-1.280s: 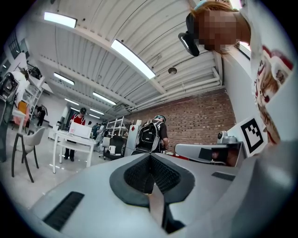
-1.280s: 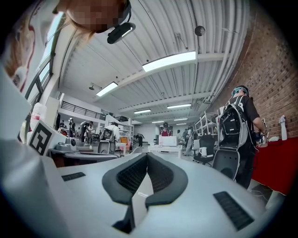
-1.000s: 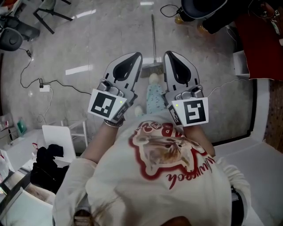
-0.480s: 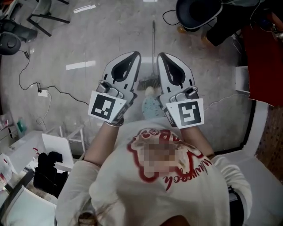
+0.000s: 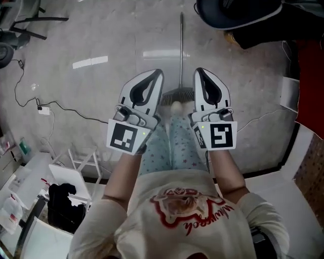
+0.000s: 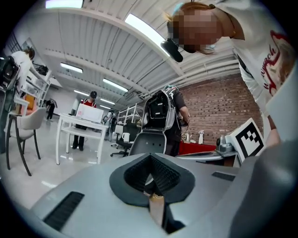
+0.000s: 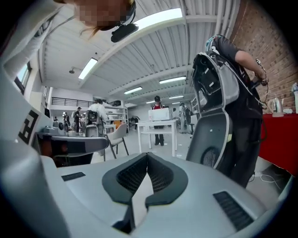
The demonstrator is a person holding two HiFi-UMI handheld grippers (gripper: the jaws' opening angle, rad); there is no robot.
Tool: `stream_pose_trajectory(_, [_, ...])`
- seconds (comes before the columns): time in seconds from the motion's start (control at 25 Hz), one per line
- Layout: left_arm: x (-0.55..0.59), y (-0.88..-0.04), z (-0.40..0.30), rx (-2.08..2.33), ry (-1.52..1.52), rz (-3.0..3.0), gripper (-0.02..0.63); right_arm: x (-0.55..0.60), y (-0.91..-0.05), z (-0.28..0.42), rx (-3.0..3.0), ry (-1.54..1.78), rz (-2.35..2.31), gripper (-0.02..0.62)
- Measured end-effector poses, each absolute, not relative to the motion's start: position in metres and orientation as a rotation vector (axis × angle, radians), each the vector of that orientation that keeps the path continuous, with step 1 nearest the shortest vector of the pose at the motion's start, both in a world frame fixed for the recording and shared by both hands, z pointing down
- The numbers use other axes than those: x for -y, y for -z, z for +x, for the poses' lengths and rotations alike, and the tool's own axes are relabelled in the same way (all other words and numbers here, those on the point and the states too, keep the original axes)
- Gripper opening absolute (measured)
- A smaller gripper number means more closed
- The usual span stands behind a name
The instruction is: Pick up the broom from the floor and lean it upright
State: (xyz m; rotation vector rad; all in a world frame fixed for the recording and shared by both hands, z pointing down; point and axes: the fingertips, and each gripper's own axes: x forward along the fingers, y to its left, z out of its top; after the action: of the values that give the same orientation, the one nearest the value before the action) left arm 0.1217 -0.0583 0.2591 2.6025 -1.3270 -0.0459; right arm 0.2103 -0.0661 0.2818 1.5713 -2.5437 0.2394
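The broom lies on the grey floor with its thin handle (image 5: pixel 181 45) running away from me. Its brush head (image 5: pixel 178 93) is nearest my feet, between the two grippers in the head view. My left gripper (image 5: pixel 158 76) is held out level to the left of the brush head, jaws shut and empty. My right gripper (image 5: pixel 199 73) is to its right, also shut with nothing in it. Both hang above the floor, apart from the broom. The left gripper view (image 6: pixel 150 157) and the right gripper view (image 7: pixel 147 156) show closed tips and the room beyond, no broom.
A black office chair (image 5: pixel 238 12) stands beyond the broom at the top right. A cable (image 5: pixel 66 107) and a power strip (image 5: pixel 42 109) lie on the floor at left. A small white rack (image 5: pixel 76 162) and a black bag (image 5: pixel 63 202) sit at the lower left. People and tables stand far off.
The person has stepped closer to the broom; its brush head now lies between the two grippers. Both grippers have come forward and lower together, still shut.
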Motion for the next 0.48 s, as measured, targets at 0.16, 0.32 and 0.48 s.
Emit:
stream_pose_trajectory(0.16, [0.091, -0.350, 0.121, 1.304, 0.006, 2.582, 0.020, 0.098, -0.373, 0.210, 2.484, -0.205, 1.567, 0.025])
stream_pose_trajectory(0.32, [0.102, -0.434, 0.111, 1.295, -0.022, 2.550, 0.020, 0.110, -0.489, 0.203, 2.426, -0.249, 1.520, 0.025])
stream_pose_trajectory(0.48, [0.093, -0.524, 0.105, 1.248, -0.112, 2.550, 0.020, 0.108, -0.606, 0.199, 2.383, -0.305, 1.462, 0.025])
